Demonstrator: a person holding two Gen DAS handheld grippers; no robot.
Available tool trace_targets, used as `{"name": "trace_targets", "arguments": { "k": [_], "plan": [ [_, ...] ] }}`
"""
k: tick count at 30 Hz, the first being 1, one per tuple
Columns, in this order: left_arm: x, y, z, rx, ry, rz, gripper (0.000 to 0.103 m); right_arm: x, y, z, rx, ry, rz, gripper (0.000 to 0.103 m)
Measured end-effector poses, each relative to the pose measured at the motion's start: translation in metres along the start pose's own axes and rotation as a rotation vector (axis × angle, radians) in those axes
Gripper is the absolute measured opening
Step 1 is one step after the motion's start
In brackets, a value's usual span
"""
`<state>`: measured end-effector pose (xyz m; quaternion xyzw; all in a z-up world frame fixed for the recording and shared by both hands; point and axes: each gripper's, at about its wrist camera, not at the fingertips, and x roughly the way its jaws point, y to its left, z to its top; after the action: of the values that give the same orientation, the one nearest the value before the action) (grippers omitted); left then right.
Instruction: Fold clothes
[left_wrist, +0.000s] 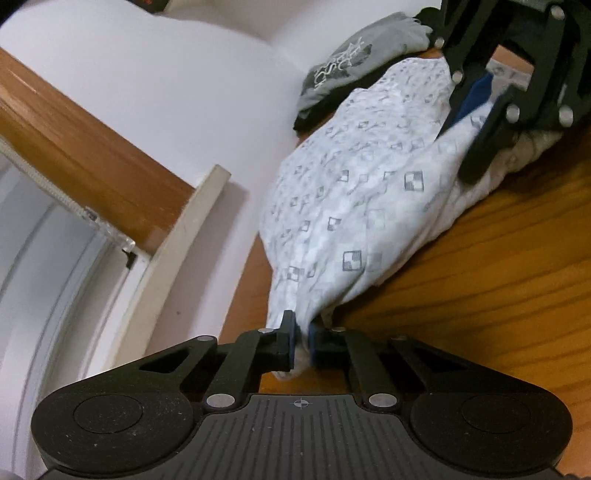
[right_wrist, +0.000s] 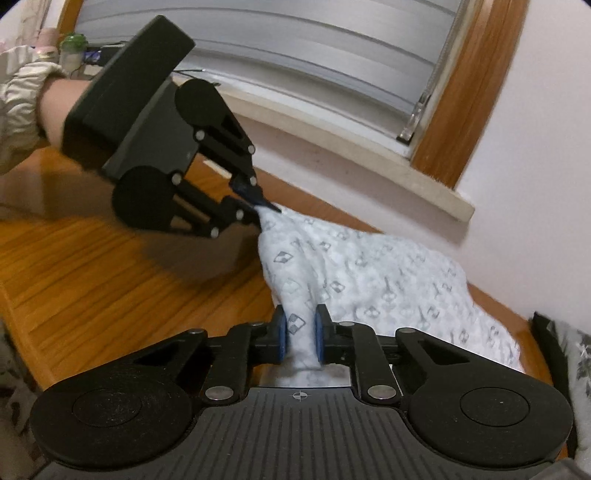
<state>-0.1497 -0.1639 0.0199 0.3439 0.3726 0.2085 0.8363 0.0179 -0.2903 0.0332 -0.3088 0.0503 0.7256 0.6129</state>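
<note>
A white garment with a grey square print (left_wrist: 354, 192) lies partly on the wooden table (left_wrist: 498, 295), stretched between both grippers. My left gripper (left_wrist: 302, 339) is shut on one bunched end of it at the bottom of the left wrist view. At the upper right, my right gripper (left_wrist: 476, 107) pinches the other end. In the right wrist view, my right gripper (right_wrist: 299, 338) is shut on a fold of the white garment (right_wrist: 388, 280). The left gripper (right_wrist: 264, 208) holds its far corner just above the table (right_wrist: 92, 266).
A grey printed garment (left_wrist: 354, 62) sits on a dark one by the wall. More grey fabric (right_wrist: 569, 354) shows at the right edge. A window sill (right_wrist: 332, 144) and wooden frame run behind the table. A forearm (right_wrist: 55, 107) with a light sleeve holds the left gripper.
</note>
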Motion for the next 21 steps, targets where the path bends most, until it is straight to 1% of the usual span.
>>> {"name": "trace_targets", "arguments": {
  "k": [4, 8, 11, 12, 16, 20, 21],
  "plan": [
    [0.0, 0.002, 0.0, 0.0, 0.01, 0.014, 0.008, -0.004, -0.001, -0.005, 0.002, 0.006, 0.014, 0.012],
    [-0.008, 0.0, -0.006, -0.009, 0.03, -0.027, 0.008, -0.008, 0.001, -0.011, -0.002, 0.015, 0.028, 0.012],
    [-0.015, 0.001, -0.012, -0.025, 0.037, -0.047, 0.009, -0.011, 0.002, -0.016, -0.005, 0.022, 0.038, 0.014],
    [-0.017, 0.0, -0.013, -0.024, 0.037, -0.045, 0.009, -0.012, 0.002, -0.017, -0.006, 0.024, 0.041, 0.017],
    [-0.023, -0.004, -0.018, -0.011, 0.045, -0.056, 0.01, -0.016, 0.003, -0.023, -0.009, 0.033, 0.055, 0.018],
    [-0.026, -0.007, -0.022, -0.005, 0.062, -0.041, 0.01, -0.023, -0.002, -0.028, -0.035, 0.07, 0.051, 0.019],
    [-0.027, -0.008, -0.023, 0.005, 0.068, -0.027, 0.01, -0.026, -0.004, -0.03, -0.043, 0.081, 0.049, 0.018]
  ]
}}
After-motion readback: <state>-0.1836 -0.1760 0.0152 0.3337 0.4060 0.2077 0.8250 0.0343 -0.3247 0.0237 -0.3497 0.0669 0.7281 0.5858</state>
